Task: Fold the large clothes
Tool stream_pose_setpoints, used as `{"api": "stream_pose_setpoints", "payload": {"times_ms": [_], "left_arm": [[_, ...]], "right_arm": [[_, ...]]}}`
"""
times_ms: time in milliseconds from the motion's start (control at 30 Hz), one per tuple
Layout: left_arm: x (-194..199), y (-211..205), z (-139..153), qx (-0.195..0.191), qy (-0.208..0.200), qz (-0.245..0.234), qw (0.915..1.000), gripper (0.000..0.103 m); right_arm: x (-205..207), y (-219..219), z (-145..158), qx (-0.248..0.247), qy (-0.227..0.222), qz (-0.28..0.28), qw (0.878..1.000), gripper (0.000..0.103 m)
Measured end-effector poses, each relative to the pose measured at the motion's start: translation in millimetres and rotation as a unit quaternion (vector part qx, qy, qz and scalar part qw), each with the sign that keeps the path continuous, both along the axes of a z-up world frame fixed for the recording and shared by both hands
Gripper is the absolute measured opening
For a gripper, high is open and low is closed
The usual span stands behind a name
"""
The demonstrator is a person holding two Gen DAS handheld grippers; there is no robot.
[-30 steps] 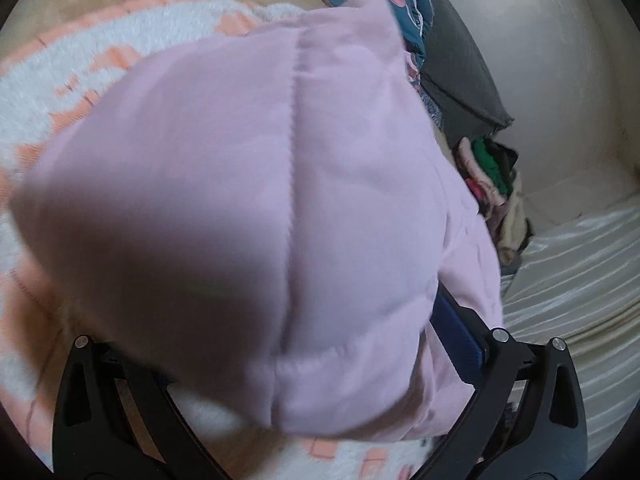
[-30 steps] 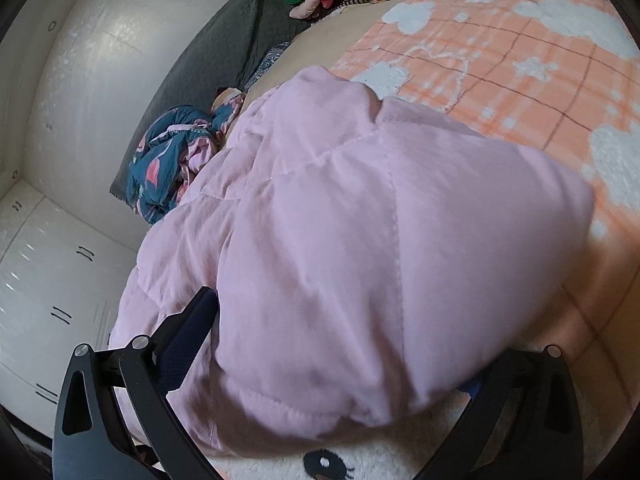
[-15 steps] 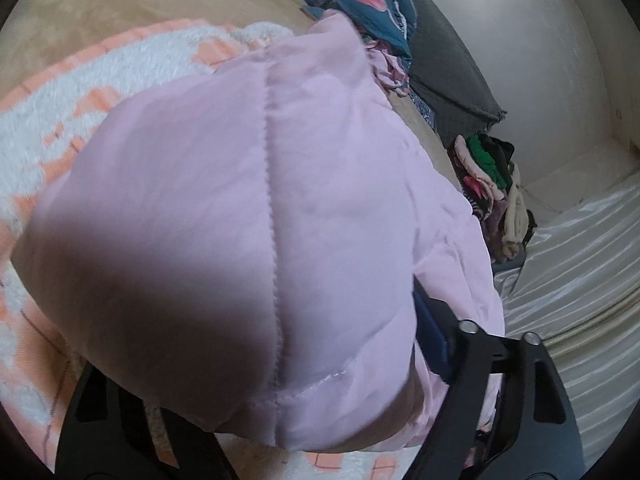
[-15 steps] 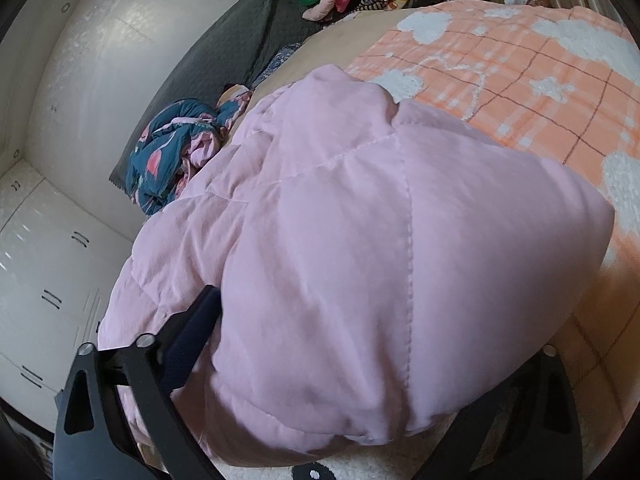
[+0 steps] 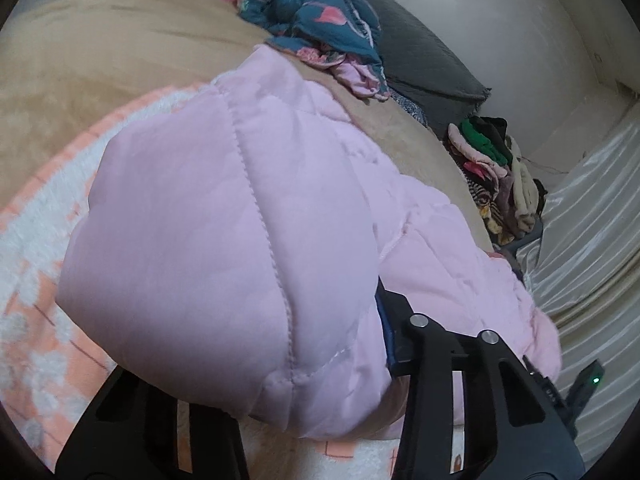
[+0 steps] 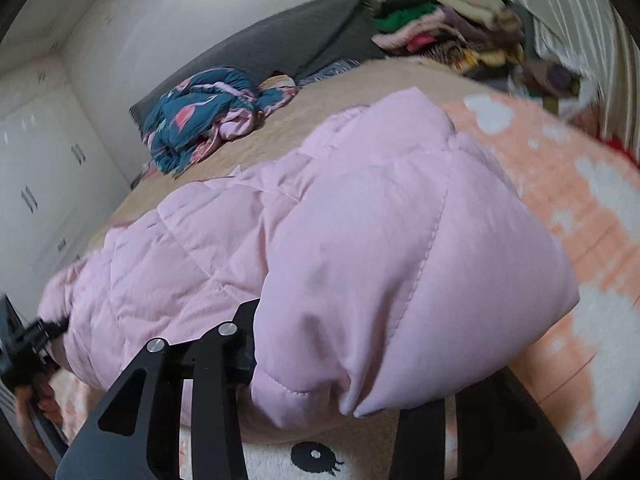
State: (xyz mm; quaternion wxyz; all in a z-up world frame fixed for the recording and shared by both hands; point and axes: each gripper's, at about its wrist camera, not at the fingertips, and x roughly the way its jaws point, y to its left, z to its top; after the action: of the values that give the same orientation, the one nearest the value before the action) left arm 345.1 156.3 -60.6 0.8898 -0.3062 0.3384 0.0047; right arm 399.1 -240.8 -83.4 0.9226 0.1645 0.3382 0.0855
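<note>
A pink quilted jacket [image 5: 224,216] lies across the bed, its puffy edge bulging up between my fingers in both views. My left gripper [image 5: 260,340] has its jaws closing, and they pinch the jacket's fold. The right pad [image 5: 390,336] presses into the fabric, while the left finger is hidden under it. The jaws of my right gripper [image 6: 372,344] are closing too, squeezing the other end of the jacket [image 6: 380,248]. Its left finger [image 6: 244,332] digs into the cloth and its right finger is covered. Both ends sit raised off the blanket.
An orange and white plaid blanket [image 5: 36,288] [image 6: 580,208] lies under the jacket on a beige bedspread [image 5: 100,60]. At the bed's far end are a blue patterned garment [image 5: 316,12] [image 6: 200,116], a grey pillow [image 5: 432,76] and a clothes pile [image 5: 492,176]. White wardrobe doors [image 6: 40,160] stand left.
Both grippers' jaws have narrowed onto the jacket's edge. Both have risen and rolled, lifting the pink fabric off the blanket, so more of the bed's far end shows.
</note>
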Motion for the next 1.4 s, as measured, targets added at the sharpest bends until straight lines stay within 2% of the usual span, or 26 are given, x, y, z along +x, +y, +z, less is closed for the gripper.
{"api": "stream_pose_setpoints", "payload": {"times_ms": [133, 300, 667, 933, 1067, 1400], "left_arm": [[-6, -6, 16, 0.048, -0.01, 0.001, 0.9988, 0.032], [-25, -10, 29, 0.071, -0.023, -0.004, 0.9972, 0.031], [-87, -15, 38, 0.075, -0.029, -0.016, 0.9966, 0.031], [-132, -31, 44, 0.128, -0.041, -0.027, 0.9906, 0.031], [-143, -34, 43, 0.145, -0.041, -0.033, 0.988, 0.031], [-156, -29, 44, 0.143, -0.042, -0.035, 0.9881, 0.031]], "right_arm": [[-13, 5, 13, -0.024, -0.019, 0.013, 0.999, 0.033], [-37, 9, 33, -0.055, -0.047, 0.033, 0.997, 0.032], [-109, 9, 46, -0.074, -0.049, 0.046, 0.995, 0.032], [-167, 13, 55, -0.093, -0.061, 0.044, 0.993, 0.032], [-190, 13, 57, -0.101, -0.065, 0.039, 0.992, 0.032], [-217, 19, 64, -0.105, -0.062, 0.03, 0.992, 0.032]]}}
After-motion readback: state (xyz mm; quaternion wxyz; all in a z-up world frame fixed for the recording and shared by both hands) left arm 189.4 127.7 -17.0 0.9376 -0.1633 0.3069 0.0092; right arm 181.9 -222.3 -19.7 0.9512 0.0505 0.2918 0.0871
